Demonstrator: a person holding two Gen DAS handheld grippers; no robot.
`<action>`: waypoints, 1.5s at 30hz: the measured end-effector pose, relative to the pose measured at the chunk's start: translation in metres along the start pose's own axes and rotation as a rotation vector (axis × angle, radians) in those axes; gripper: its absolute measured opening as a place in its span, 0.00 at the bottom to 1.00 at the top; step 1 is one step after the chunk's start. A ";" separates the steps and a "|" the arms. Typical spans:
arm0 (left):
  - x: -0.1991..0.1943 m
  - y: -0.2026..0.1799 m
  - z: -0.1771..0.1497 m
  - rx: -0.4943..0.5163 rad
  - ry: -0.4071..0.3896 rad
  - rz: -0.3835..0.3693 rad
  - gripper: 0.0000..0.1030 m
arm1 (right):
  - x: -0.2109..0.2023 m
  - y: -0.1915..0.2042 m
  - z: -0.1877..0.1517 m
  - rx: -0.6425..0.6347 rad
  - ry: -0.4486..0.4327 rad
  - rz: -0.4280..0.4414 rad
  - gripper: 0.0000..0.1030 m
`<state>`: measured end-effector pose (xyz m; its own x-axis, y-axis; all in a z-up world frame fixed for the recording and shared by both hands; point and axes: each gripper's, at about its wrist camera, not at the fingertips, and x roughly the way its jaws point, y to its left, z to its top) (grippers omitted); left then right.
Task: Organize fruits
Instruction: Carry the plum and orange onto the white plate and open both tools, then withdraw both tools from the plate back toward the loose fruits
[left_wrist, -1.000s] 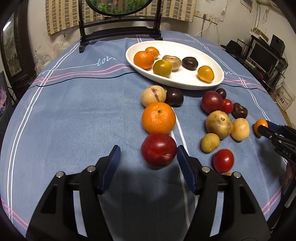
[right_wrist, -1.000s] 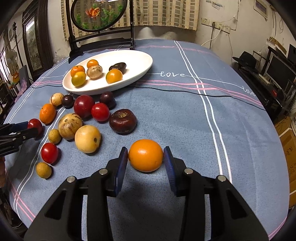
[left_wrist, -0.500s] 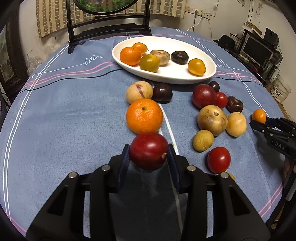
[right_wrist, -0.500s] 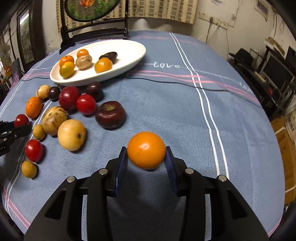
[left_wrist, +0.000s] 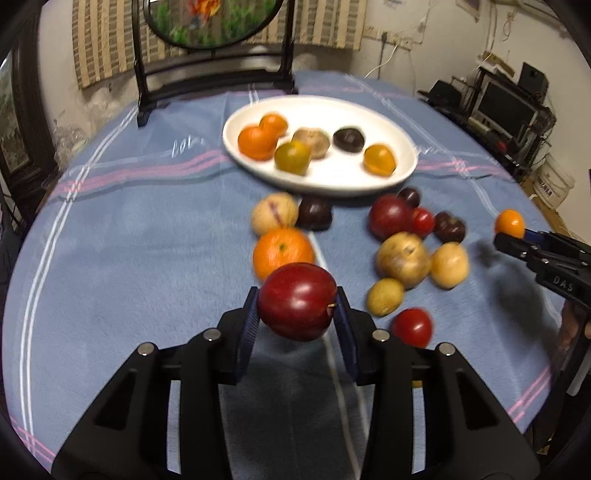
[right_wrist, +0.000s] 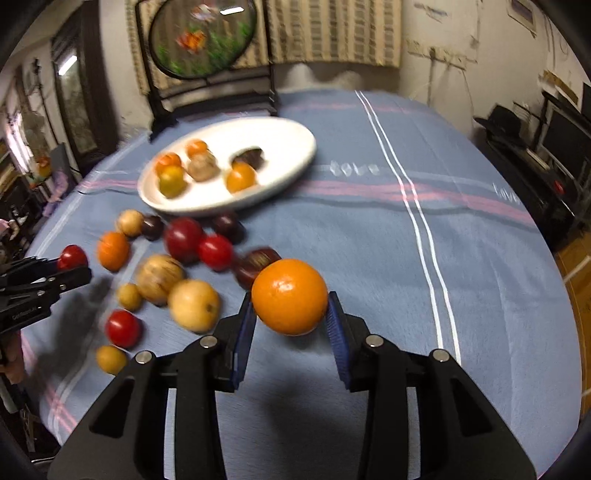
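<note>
My left gripper (left_wrist: 297, 314) is shut on a dark red apple (left_wrist: 297, 301) and holds it above the blue tablecloth. My right gripper (right_wrist: 291, 317) is shut on an orange (right_wrist: 290, 296), also lifted; it shows at the right edge of the left wrist view (left_wrist: 509, 223). A white oval plate (left_wrist: 343, 177) at the back holds several small fruits. Loose fruits lie in front of the plate: a big orange (left_wrist: 282, 251), a pale fruit with a purple streak (left_wrist: 274, 213), a dark plum (left_wrist: 314, 213), a red apple (left_wrist: 389, 216), yellow-brown fruits and tomatoes.
A dark wooden stand with a round painted screen (left_wrist: 210, 22) stands at the table's far edge. The tablecloth (right_wrist: 406, 229) has white and pink stripes. Shelves with electronics (left_wrist: 506, 107) are off to the right of the table.
My left gripper closed on the red apple and lifted it. My right gripper lifted the orange higher. Both views have tilted up and moved, with blur.
</note>
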<state>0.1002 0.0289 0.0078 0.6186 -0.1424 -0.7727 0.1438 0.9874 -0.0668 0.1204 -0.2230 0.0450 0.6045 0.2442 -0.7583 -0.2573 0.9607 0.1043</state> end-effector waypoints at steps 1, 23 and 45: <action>-0.003 -0.002 0.004 0.006 -0.008 -0.002 0.39 | -0.003 0.003 0.004 -0.004 -0.010 0.012 0.37; 0.109 -0.023 0.150 -0.038 0.013 -0.015 0.40 | 0.125 0.013 0.133 0.037 0.042 0.091 0.40; 0.021 -0.021 0.062 -0.004 -0.068 0.065 0.87 | 0.024 0.004 0.056 0.040 -0.038 0.029 0.59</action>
<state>0.1576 0.0004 0.0321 0.6779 -0.0819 -0.7306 0.0986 0.9949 -0.0200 0.1763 -0.2062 0.0637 0.6256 0.2766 -0.7294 -0.2459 0.9573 0.1522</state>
